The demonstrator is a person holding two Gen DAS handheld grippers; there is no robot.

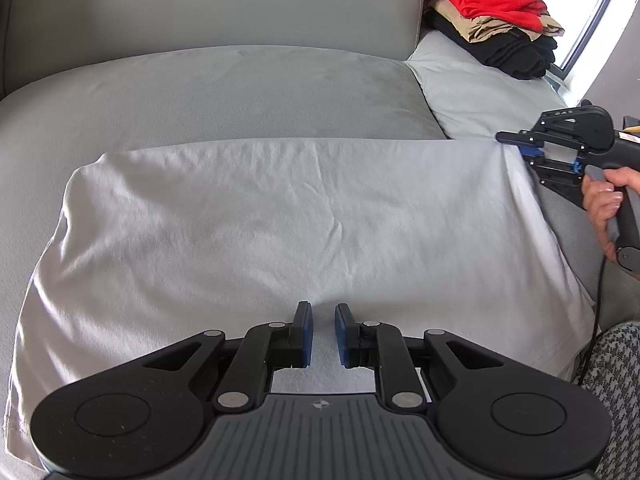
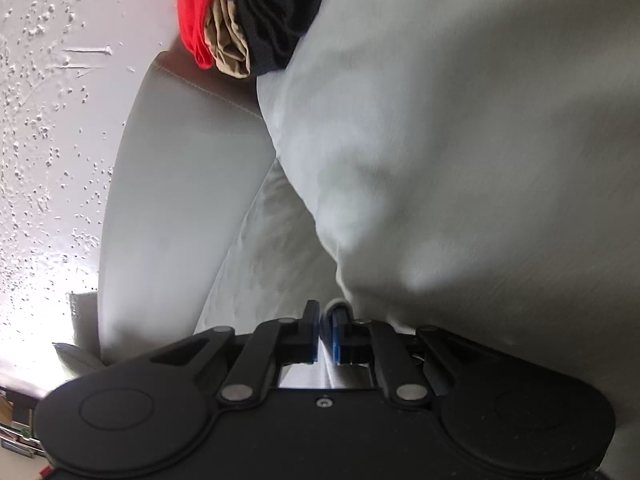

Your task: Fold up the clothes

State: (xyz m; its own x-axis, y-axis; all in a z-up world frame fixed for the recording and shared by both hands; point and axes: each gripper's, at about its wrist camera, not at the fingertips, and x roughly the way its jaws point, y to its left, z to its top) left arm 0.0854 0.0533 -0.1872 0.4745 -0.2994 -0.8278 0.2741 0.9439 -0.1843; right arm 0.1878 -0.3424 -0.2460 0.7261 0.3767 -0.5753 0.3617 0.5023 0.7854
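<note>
A white garment [image 1: 280, 220] lies spread flat on a grey sofa seat [image 1: 240, 92]. My left gripper [image 1: 320, 312] points down at the near edge of the garment. Its blue pads are close together with a pinch of the cloth between them, and small creases run to that spot. My right gripper [image 1: 514, 146], held by a hand [image 1: 604, 200], is at the garment's far right corner. In the right wrist view that gripper [image 2: 322, 314] is shut, with a strip of the white garment [image 2: 327, 360] caught between its pads.
A stack of folded clothes [image 1: 500, 20], red on top of tan and black, sits on the lighter cushion [image 1: 480, 92] at the far right, near a window [image 1: 580, 12]. The sofa backrest [image 1: 200, 12] rises behind. The same stack [image 2: 240, 20] appears in the right wrist view, next to a textured wall [image 2: 48, 120].
</note>
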